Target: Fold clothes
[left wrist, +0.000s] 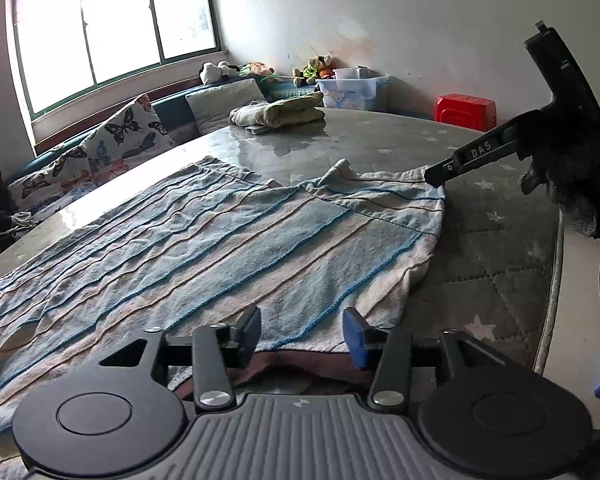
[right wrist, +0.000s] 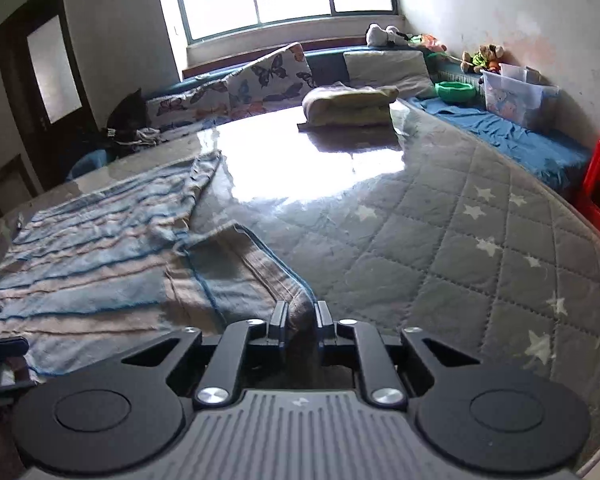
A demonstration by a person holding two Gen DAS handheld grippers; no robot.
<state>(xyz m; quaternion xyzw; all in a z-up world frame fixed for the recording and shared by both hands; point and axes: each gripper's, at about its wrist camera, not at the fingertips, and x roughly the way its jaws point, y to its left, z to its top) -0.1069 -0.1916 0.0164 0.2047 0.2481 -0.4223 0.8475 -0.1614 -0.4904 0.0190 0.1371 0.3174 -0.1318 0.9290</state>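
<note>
A striped blue, white and tan cloth [left wrist: 204,240] lies spread flat over the quilted grey mattress [left wrist: 480,264]. My left gripper [left wrist: 302,330] is open just above the cloth's near hem, nothing between its fingers. The right gripper [left wrist: 436,178] shows in the left wrist view at the cloth's far right corner. In the right wrist view my right gripper [right wrist: 300,316] is shut on that corner of the striped cloth [right wrist: 112,248], a grey fold pinched between its fingers. The corner is slightly lifted and creased.
A folded pile of greenish clothes [left wrist: 278,114] sits at the far end of the mattress [right wrist: 440,232]. Butterfly cushions [left wrist: 112,136], stuffed toys [left wrist: 316,68], a clear plastic bin [left wrist: 352,90] and a red stool [left wrist: 466,110] line the wall. A glossy patch [right wrist: 300,168] reflects the window.
</note>
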